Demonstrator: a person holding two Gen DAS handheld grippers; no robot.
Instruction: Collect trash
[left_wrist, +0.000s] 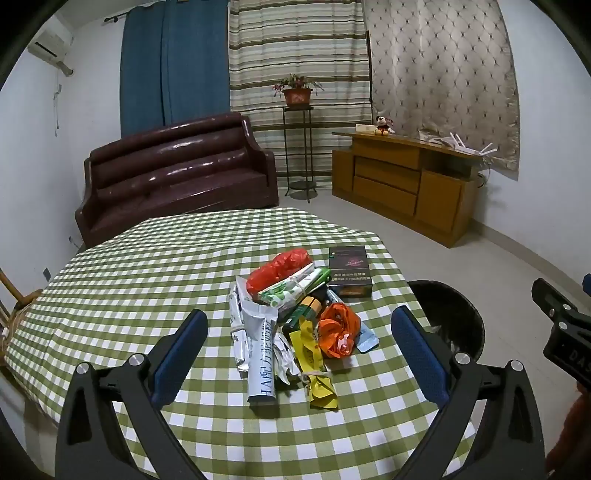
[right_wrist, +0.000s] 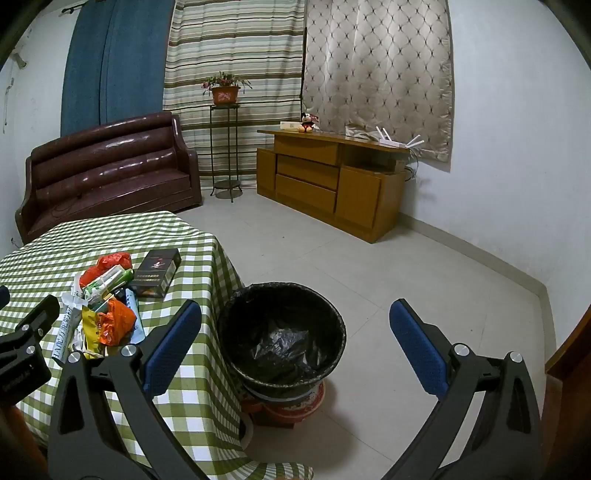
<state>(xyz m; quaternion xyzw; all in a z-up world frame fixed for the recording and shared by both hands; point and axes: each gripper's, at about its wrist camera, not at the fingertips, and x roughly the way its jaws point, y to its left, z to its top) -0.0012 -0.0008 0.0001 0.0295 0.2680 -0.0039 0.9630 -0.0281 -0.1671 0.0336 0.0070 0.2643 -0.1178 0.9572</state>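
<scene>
Plainly, the trash pile (left_wrist: 295, 321) sat in the middle of the left wrist view, heaped on the green checked tablecloth (left_wrist: 129, 295), and I judged nearly all of it light and limp: a red plastic bag (left_wrist: 280, 267) at the top of the heap, a crumpled orange bag (left_wrist: 338, 332) toward its right, a white printed wrapper (left_wrist: 260, 354) and a yellow wrapper (left_wrist: 317, 369) trailing toward the bottom of the frame. Such film would crush and slip, so I reckoned a bunched fold was the best place to pinch. The dark box (left_wrist: 349, 271), upper right of the heap, looked stiff and would want holding across its narrow sides. My left gripper (left_wrist: 295, 354) stood wide apart, the pile showing between its fingers, clamped on nothing and touching nothing I could see. My right gripper (right_wrist: 295, 347) was likewise spread and empty, framing the black-lined bin (right_wrist: 282, 332) on the floor at the centre of its view, just beside the table's edge.
</scene>
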